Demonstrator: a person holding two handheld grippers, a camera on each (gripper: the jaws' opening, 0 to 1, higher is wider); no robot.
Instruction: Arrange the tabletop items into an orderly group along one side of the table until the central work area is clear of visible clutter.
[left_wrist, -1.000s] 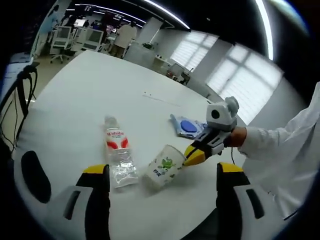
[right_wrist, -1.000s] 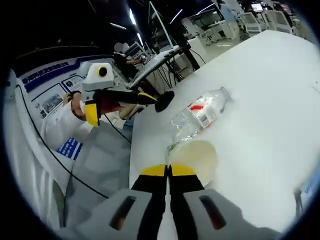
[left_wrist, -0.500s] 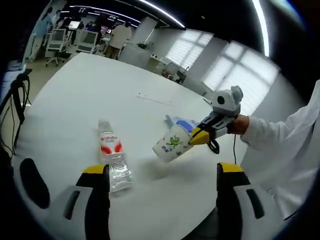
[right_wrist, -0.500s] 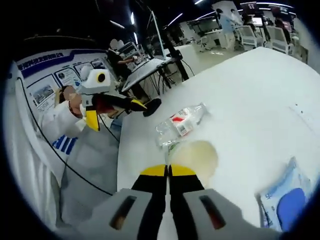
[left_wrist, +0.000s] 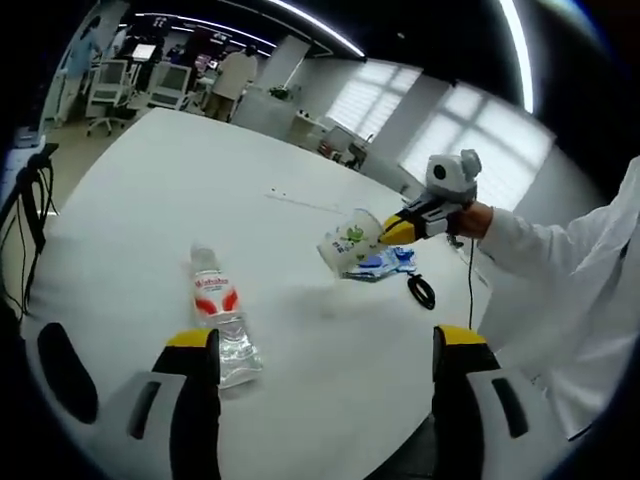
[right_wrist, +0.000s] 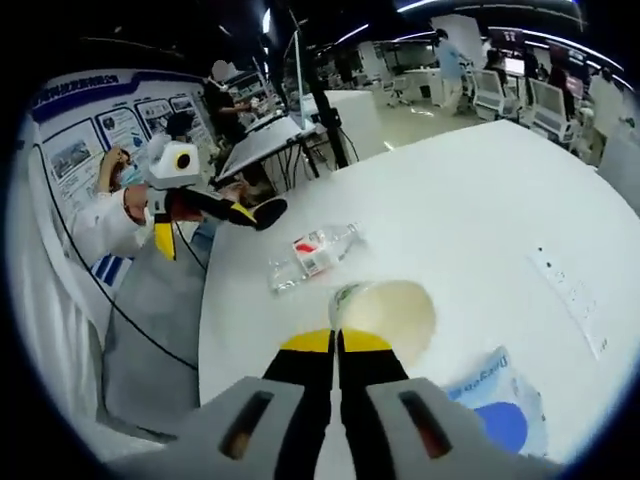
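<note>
Paper cup (right_wrist: 385, 315) pinched at rim between right gripper (right_wrist: 337, 342) jaws.

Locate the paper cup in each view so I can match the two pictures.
Left gripper view: the paper cup is right of centre, held off the table by the right tongs, above the blue packet.
Right gripper view: the paper cup sits at centre, mouth toward the camera, at the tongs' tips.
Shared landmark: the lying water bottle.
</note>
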